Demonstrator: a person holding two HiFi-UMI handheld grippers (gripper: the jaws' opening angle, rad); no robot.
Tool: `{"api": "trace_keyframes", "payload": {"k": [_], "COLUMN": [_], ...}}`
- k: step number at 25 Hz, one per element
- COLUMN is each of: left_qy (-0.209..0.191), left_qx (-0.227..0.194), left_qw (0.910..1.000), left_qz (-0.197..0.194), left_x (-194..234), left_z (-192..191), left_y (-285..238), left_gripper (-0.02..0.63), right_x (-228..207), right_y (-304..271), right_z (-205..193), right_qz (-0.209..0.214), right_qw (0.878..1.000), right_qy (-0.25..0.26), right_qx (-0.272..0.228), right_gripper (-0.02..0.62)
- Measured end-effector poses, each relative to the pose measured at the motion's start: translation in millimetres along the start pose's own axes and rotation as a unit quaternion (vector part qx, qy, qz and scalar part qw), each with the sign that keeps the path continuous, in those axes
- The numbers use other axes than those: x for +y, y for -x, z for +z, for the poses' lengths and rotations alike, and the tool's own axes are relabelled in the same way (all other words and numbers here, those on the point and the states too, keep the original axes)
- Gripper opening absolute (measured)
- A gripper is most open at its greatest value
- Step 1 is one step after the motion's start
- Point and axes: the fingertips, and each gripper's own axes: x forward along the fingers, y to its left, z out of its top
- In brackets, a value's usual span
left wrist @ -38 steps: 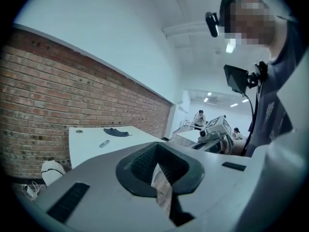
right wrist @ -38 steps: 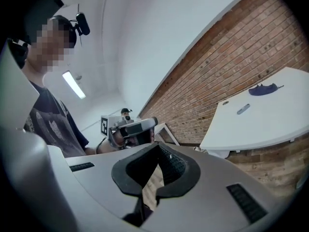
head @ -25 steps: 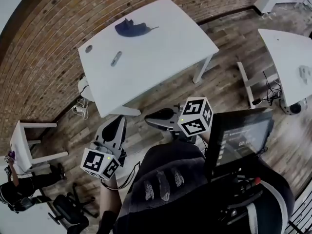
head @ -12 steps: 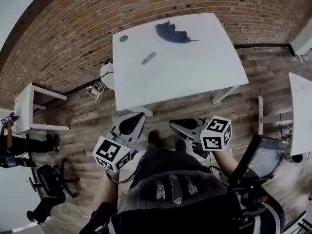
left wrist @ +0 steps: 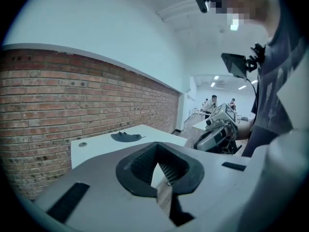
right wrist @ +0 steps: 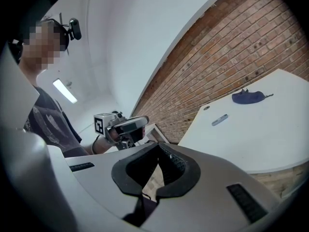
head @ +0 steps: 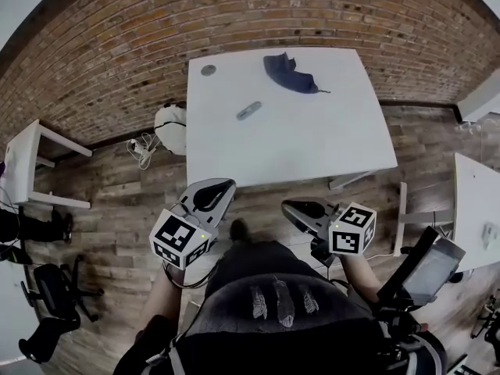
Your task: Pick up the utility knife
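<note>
The grey utility knife (head: 248, 111) lies on the white table (head: 312, 147), left of its middle, and shows small in the right gripper view (right wrist: 219, 120). A dark blue cloth (head: 289, 73) lies at the table's far edge. Both grippers hang over the wooden floor, short of the table's near edge and well apart from the knife. My left gripper (head: 221, 187) is shut with nothing between its jaws (left wrist: 161, 170). My right gripper (head: 292, 208) is also shut and empty (right wrist: 155, 170). Each gripper shows in the other's view.
A brick wall runs behind the table. A white bag (head: 170, 123) and cables lie on the floor at the table's left corner. A small white table (head: 19, 162) stands far left, another white table (head: 476, 209) at the right, and office chairs (head: 47, 295) at the lower left.
The head view has swung round, so the table now lies straight ahead instead of off to the left. Both shut grippers have shifted along with the person, staying side by side.
</note>
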Motion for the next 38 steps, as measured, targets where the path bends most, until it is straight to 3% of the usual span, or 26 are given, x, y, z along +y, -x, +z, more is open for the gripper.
{"api": "trace_keyframes", "payload": {"k": [4, 12, 20, 26, 30, 38], "left_qy": [0.006, 0.033, 0.021, 0.023, 0.02, 0.014], "left_qx": [-0.021, -0.039, -0.044, -0.036, -0.026, 0.011], "left_qw": [0.9997, 0.9986, 0.9963, 0.9953, 0.9962, 0.9997], "left_qz": [0.007, -0.017, -0.071, -0.086, -0.081, -0.017], "left_x": [40.4, 114.0, 141.4, 147.4, 145.0, 153.0], "left_z": [1.6, -3.8, -0.6, -1.7, 1.8, 10.7], "left_y": [7.3, 18.2, 3.8, -11.8, -29.5, -68.8], "left_gripper": [-0.005, -0.005, -0.005, -0.005, -0.005, -0.005], "right_x": [-3.2, -0.9, -10.6, -22.1, -42.6, -86.5], "right_y": [-29.0, -98.9, -124.7, -128.7, -123.1, -117.0], "right_z": [6.9, 18.2, 32.3, 33.4, 40.0, 67.1], "right_qz": [0.001, -0.039, -0.093, -0.11, -0.118, -0.072], "right_qw": [1.0, 0.998, 0.994, 0.992, 0.991, 0.996], "right_qy": [-0.022, -0.01, -0.013, -0.019, -0.007, -0.02], "right_qx": [0.013, 0.054, 0.053, 0.052, 0.057, 0.053], "right_gripper": [0.0, 0.0, 0.0, 0.0, 0.0, 0.0]}}
